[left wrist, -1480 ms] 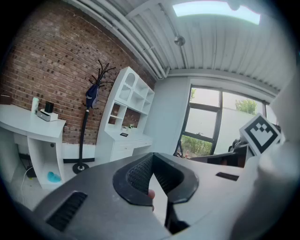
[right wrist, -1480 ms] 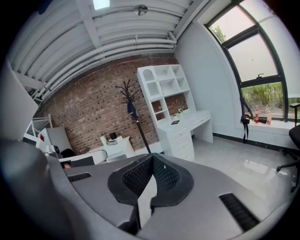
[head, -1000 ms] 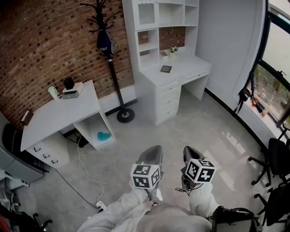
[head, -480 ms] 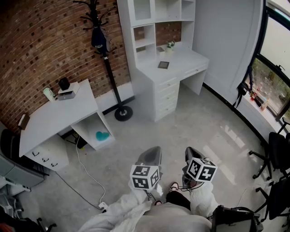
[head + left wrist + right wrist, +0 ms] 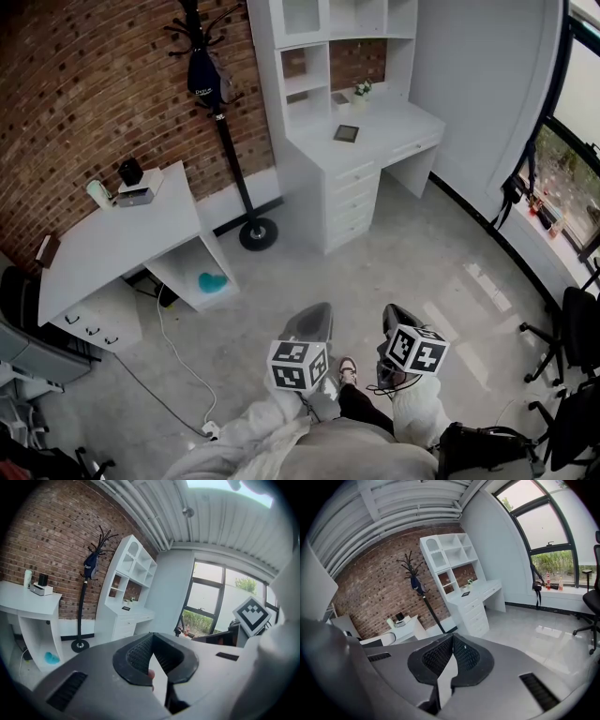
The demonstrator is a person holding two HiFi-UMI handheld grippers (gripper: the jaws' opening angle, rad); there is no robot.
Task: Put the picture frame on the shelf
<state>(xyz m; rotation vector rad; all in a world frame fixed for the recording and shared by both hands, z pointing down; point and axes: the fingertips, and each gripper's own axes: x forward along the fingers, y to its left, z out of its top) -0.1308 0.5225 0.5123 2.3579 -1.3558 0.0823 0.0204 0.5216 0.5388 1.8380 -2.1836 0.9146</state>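
Note:
A small dark picture frame (image 5: 346, 133) lies flat on the white desk (image 5: 394, 127) against the far wall, below the white shelf unit (image 5: 309, 56). The left gripper view shows the picture frame (image 5: 125, 608) as a small dark patch, and so does the right gripper view (image 5: 465, 594). My left gripper (image 5: 317, 319) and right gripper (image 5: 392, 317) are held side by side near my body, several steps from the desk. In both gripper views the jaws meet at the tips, with nothing between them on the left (image 5: 152, 635) or the right (image 5: 452, 637).
A black coat rack (image 5: 223, 122) with a dark bag stands left of the desk. A second white desk (image 5: 122, 234) holds small items at left. A cable and power strip (image 5: 208, 429) lie on the floor. Office chairs (image 5: 572, 328) stand by the window. A small plant (image 5: 362, 89) sits on the desk.
The view has shifted as I walk; a foot now shows ahead between the grippers. Both grippers keep their pose and stay shut.

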